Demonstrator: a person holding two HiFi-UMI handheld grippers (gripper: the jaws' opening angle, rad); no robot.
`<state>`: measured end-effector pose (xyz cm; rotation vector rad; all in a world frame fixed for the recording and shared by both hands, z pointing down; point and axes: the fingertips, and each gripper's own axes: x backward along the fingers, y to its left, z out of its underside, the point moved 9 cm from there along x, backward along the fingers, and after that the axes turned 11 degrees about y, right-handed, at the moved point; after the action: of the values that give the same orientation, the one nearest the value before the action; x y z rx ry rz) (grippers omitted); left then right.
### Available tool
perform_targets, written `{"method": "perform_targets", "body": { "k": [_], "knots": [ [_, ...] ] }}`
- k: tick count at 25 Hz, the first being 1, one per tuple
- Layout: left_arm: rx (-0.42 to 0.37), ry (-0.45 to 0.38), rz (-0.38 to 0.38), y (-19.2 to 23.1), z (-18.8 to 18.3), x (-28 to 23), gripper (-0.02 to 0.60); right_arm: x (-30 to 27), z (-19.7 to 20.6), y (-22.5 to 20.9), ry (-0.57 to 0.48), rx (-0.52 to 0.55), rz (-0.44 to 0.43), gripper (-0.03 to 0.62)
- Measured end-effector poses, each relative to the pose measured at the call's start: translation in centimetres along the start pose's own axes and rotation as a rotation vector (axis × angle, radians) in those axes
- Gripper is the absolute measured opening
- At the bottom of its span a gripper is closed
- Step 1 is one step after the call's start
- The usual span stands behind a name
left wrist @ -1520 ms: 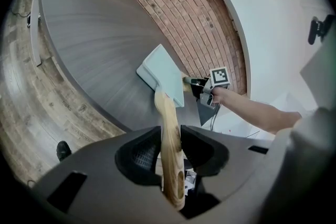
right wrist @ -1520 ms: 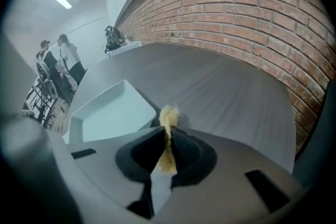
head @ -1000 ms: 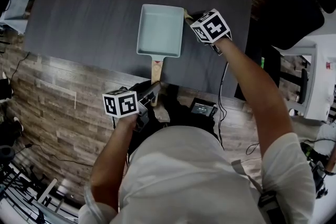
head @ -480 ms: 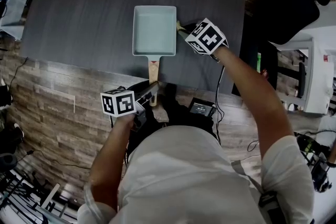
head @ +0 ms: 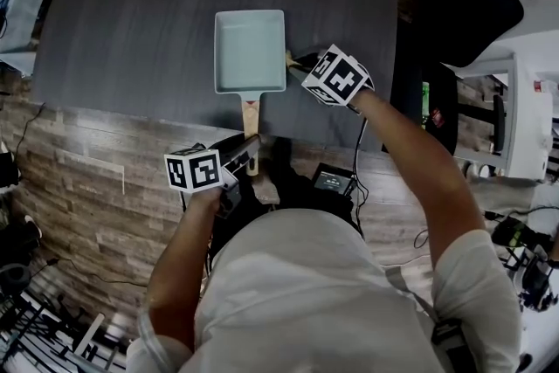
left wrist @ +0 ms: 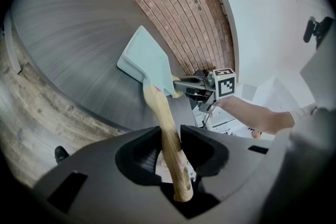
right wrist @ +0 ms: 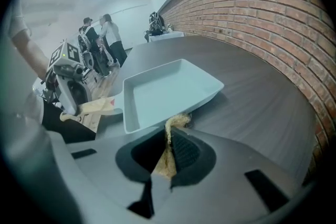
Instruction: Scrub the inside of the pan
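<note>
- L gripper (left wrist: 170,140): jaws part-closed, clamped on wooden handle (left wrist: 166,128) at table's near edge; steadies pan.
- Pan (head: 251,51): 1 pc, pale, rectangular, flat on dark table (head: 131,13), handle toward person; inside looks bare.
- Scrub pad (right wrist: 169,136): tan, pinched thin, tip at pan's right rim, outside the basin; contact w/ rim unclear.
- R gripper (head: 301,63): jaws nearly together on pad, pointing down, just beside pan's right wall.
- Step: approach; scrubbing not yet begun, by my read. Next: lift pad over rim, press on pan floor, rub w/ L grip firm.
</note>
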<state>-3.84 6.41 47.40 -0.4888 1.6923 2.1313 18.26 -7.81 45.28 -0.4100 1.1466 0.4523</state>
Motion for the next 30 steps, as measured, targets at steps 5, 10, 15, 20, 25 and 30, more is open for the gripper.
{"method": "perform_targets", "body": {
  "k": [5, 10, 15, 20, 25, 30],
  "knots": [
    [0.006, 0.002, 0.002, 0.0, 0.0, 0.0, 0.121, 0.2, 0.7, 1.4, 0.01, 0.03, -0.024, 0.038],
    [0.012, 0.008, 0.005, 0.3, -0.1, 0.0, 0.121, 0.0, 1.3, 2.5, 0.02, 0.048, -0.038, 0.038],
    [0.013, 0.014, 0.01, 0.4, -0.1, -0.1, 0.121, 0.0, 1.8, 3.6, 0.022, 0.055, -0.044, 0.038],
    [0.016, 0.017, 0.016, 0.3, -0.1, -0.1, 0.121, 0.2, 2.4, 4.5, 0.026, 0.055, -0.047, 0.038],
    [0.019, 0.019, 0.022, 0.4, -0.1, -0.1, 0.121, 0.2, 2.8, 5.9, 0.038, 0.071, -0.052, 0.038],
    [0.02, 0.024, 0.03, 0.4, 0.0, -0.2, 0.121, 0.9, 3.3, 7.9, 0.046, 0.103, -0.081, 0.037]
  ]
}}
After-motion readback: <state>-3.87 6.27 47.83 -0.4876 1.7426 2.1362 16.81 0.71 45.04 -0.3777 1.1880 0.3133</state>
